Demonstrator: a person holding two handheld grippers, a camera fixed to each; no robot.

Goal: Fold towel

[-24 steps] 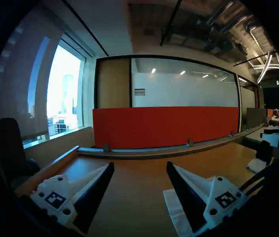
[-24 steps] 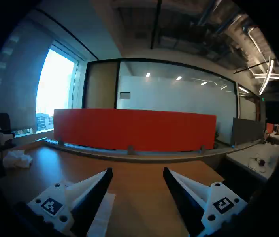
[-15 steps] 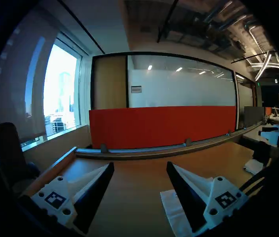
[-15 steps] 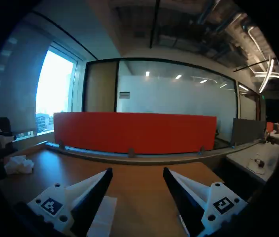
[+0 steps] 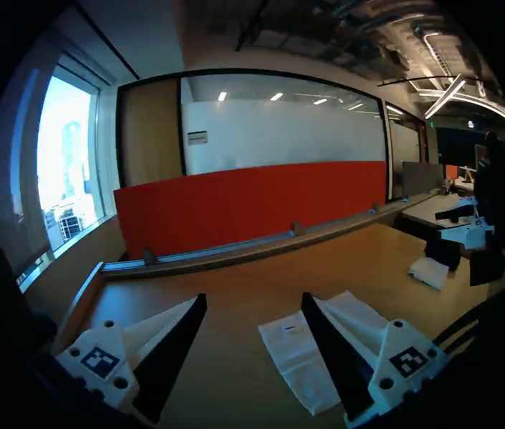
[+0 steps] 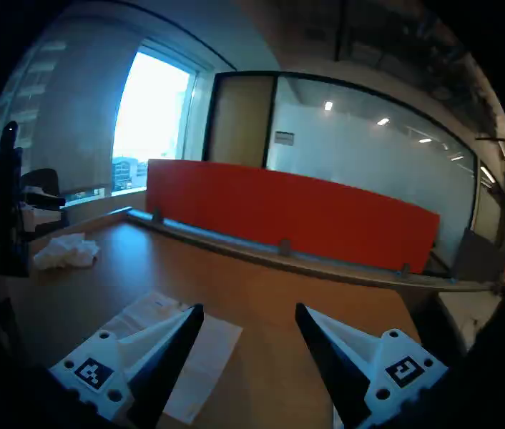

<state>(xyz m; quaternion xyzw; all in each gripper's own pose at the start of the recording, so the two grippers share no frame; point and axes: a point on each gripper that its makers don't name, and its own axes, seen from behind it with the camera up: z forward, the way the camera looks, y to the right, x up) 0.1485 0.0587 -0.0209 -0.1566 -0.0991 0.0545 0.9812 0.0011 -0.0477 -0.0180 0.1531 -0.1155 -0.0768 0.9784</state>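
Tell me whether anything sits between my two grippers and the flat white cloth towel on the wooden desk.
Nothing visible does. The flat white cloth towel lies uncovered on the brown wooden desk, just ahead of the open left gripper and right gripper. A crumpled white cloth sits off to the side.

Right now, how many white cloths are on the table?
3, I think: a flat towel in the middle, a crumpled cloth toward the window, a small cloth on the other side. More may be hidden.
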